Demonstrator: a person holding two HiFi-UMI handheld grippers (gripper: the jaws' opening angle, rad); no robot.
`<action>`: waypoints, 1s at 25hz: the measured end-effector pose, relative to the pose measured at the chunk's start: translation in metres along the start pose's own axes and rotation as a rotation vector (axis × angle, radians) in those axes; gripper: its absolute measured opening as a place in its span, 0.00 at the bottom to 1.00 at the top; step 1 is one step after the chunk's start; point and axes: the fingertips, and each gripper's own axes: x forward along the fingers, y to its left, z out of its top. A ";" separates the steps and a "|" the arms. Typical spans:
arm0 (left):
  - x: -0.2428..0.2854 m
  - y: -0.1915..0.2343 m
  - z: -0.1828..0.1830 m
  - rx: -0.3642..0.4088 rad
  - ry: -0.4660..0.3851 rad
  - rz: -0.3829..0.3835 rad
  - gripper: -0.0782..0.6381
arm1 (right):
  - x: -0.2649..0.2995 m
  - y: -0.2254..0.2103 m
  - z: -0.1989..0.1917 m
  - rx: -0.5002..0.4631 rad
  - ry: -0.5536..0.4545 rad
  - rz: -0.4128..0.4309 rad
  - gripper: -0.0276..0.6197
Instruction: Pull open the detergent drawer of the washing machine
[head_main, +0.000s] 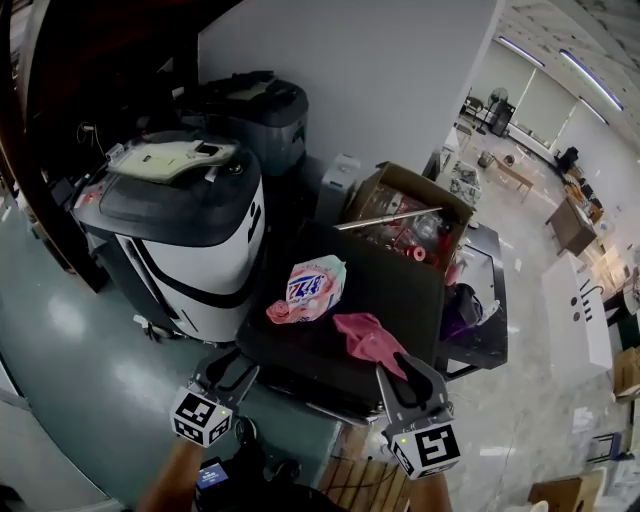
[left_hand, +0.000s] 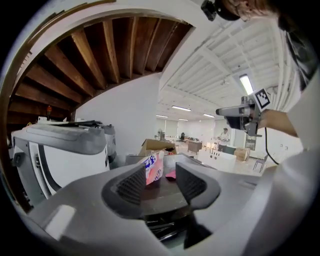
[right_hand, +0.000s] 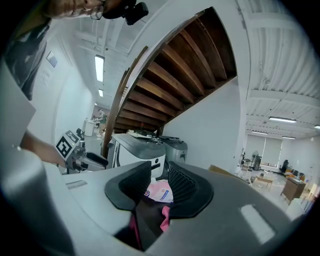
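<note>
Black-topped and boxy, the dark washing machine (head_main: 390, 280) stands straight ahead of you on the glossy grey-green floor (head_main: 90, 340), with its near edge just beyond both of your tools. Its detergent drawer cannot be made out, because the head view hides the front face below that edge. Your left gripper (head_main: 232, 362) hovers at the near left corner with its ribbed black fingers (left_hand: 131, 186) spread and nothing between them. Through the gap you see only the crumpled pink-and-white plastic pouch (left_hand: 153, 169), which lies well back on the lid. Your right gripper (head_main: 398, 365) sits at the near right, and its fingers (right_hand: 184, 186) are also parted (a narrower gap than the left's) and clasp nothing. The rumpled pink cloth (head_main: 368, 338) lies on the lid just beside its tips, and whether it touches them is unclear. Behind the machine an open brown cardboard box (head_main: 400, 190) stands against the white wall.
</note>
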 end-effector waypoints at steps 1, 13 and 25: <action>0.005 0.001 -0.007 -0.024 0.003 -0.003 0.39 | 0.002 0.001 -0.002 -0.004 0.008 -0.001 0.20; 0.048 0.013 -0.105 -0.294 0.084 -0.019 0.39 | 0.023 0.006 -0.024 -0.022 0.075 0.004 0.20; 0.071 0.036 -0.188 -0.536 0.133 -0.006 0.39 | 0.039 0.008 -0.046 -0.039 0.153 0.019 0.20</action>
